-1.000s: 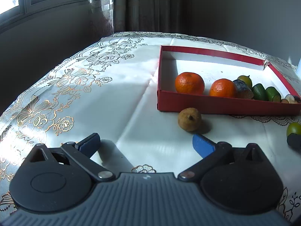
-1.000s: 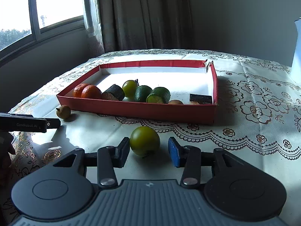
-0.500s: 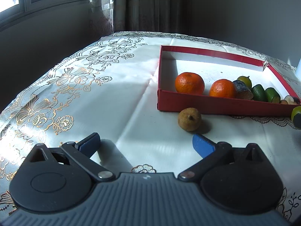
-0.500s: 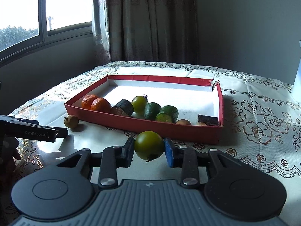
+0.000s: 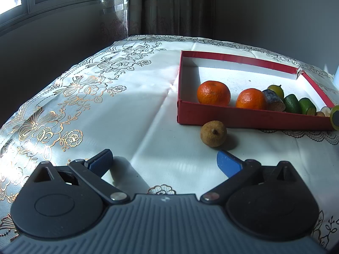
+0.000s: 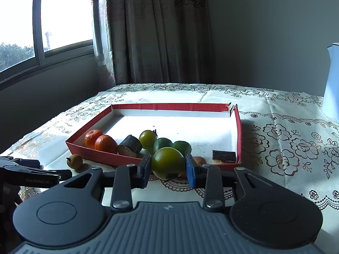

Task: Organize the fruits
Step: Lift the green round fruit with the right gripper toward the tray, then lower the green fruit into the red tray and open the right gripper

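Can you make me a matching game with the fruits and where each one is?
Things:
1. round green tomato-like fruit
2. small brown round fruit with a stem
3. two orange mandarins
4. dark rectangular piece

Places:
A. on the tablecloth just outside the red cardboard tray
B. right end of the tray, inside
C. between the right gripper's fingers
D. left end of the tray, inside

Pairs: 1-C, 2-A, 3-D, 4-B

left gripper (image 5: 164, 162): black linkages, blue pads, silver pivots | right gripper (image 6: 168, 166): same, ribbed grey body
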`<control>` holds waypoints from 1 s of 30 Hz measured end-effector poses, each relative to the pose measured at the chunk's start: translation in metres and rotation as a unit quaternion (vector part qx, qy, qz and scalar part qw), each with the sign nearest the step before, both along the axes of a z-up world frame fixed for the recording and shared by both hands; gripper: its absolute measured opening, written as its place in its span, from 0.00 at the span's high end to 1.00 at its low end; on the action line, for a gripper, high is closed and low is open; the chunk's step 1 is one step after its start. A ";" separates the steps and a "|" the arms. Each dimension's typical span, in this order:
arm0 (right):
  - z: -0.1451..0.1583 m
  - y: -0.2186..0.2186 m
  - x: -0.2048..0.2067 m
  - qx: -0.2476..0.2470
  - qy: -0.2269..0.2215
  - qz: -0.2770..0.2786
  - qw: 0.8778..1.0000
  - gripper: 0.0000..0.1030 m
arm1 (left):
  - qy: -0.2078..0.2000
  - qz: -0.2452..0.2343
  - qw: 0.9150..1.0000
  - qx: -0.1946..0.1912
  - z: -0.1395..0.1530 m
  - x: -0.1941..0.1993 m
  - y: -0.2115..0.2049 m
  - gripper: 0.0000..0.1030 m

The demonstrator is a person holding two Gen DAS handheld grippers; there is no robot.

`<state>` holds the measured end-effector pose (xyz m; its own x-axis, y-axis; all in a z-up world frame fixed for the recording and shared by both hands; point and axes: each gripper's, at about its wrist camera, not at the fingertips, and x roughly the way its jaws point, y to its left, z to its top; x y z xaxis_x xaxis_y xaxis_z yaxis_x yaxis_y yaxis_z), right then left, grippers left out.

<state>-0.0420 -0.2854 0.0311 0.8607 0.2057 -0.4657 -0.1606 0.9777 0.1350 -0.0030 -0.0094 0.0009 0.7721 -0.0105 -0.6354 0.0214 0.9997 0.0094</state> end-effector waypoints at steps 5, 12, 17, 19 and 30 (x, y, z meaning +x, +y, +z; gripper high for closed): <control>-0.003 0.000 0.003 -0.001 0.011 -0.001 1.000 0.67 | 0.000 0.000 1.000 0.000 0.000 0.000 0.000 0.00; 0.015 -0.003 0.015 -0.006 -0.011 -0.014 1.000 0.67 | 0.000 0.000 1.000 -0.001 0.000 0.000 0.001 0.00; 0.025 -0.007 0.032 -0.002 -0.018 -0.025 1.000 0.68 | 0.000 0.000 1.000 -0.002 0.000 0.000 0.001 0.00; 0.027 -0.010 0.041 -0.002 -0.017 -0.032 0.999 0.67 | 0.000 0.000 1.000 -0.002 0.000 0.000 0.001 0.00; 0.004 -0.031 0.081 0.016 0.028 -0.062 0.998 0.67 | 0.000 0.000 1.000 -0.006 -0.001 0.000 0.000 0.00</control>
<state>0.0389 -0.3164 0.0354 0.8534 0.1147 -0.5085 -0.0303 0.9848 0.1712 -0.0027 -0.0094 -0.0003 0.7716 -0.0177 -0.6359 0.0213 0.9998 -0.0020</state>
